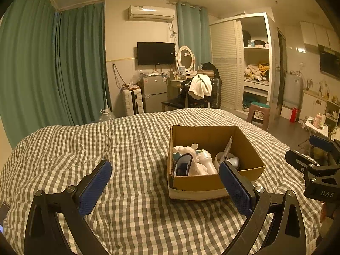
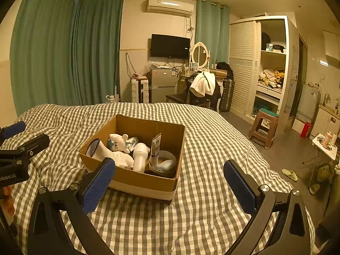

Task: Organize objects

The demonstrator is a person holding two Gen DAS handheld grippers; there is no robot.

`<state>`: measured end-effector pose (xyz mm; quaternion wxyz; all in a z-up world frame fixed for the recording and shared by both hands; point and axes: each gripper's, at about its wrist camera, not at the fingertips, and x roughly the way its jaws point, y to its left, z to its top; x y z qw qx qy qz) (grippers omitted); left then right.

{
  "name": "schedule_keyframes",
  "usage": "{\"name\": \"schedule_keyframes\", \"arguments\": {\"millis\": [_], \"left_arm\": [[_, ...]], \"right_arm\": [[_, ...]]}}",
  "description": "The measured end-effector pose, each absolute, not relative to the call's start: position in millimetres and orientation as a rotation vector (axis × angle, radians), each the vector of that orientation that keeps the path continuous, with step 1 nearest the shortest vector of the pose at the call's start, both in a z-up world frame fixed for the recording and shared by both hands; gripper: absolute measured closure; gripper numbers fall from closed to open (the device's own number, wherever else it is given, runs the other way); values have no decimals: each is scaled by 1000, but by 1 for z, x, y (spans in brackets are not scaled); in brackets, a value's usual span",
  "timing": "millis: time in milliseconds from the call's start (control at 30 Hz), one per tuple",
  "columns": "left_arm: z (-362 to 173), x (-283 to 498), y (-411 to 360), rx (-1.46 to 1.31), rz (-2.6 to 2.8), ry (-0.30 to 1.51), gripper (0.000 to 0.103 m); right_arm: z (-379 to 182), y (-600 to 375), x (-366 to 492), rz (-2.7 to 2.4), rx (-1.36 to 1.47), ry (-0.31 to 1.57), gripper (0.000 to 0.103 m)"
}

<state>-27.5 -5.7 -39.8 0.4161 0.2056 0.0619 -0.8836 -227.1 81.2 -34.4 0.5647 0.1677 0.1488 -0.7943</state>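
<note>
An open cardboard box (image 1: 197, 183) (image 2: 136, 180) sits on the checked bed cover (image 1: 131, 170) (image 2: 201, 191). In it lie a white plush toy (image 2: 118, 143), a white sock (image 2: 114, 156), a white bottle (image 2: 140, 156), a tube (image 2: 156, 146), a tape roll (image 2: 164, 161) and a dark-rimmed pouch (image 1: 182, 164). My left gripper (image 1: 164, 178) is open and empty, just in front of the box. My right gripper (image 2: 170, 176) is open and empty, near the box's front right side. Each gripper shows at the edge of the other's view.
Beyond the bed stand a chair with a white towel (image 1: 199, 85), a small fridge (image 1: 154, 91), a white suitcase (image 1: 132, 101), an open wardrobe (image 1: 255, 63) and a stool (image 2: 264, 125). Green curtains (image 1: 53, 68) hang on the left.
</note>
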Motion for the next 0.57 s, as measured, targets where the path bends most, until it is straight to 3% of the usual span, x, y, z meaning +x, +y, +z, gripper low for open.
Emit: {"name": "schedule_keyframes", "arguments": {"millis": [567], "left_arm": [[-43,-27,-5,517,-2182,141,0]], "right_arm": [[-41,76,-226,-1868,413,380,1]]}}
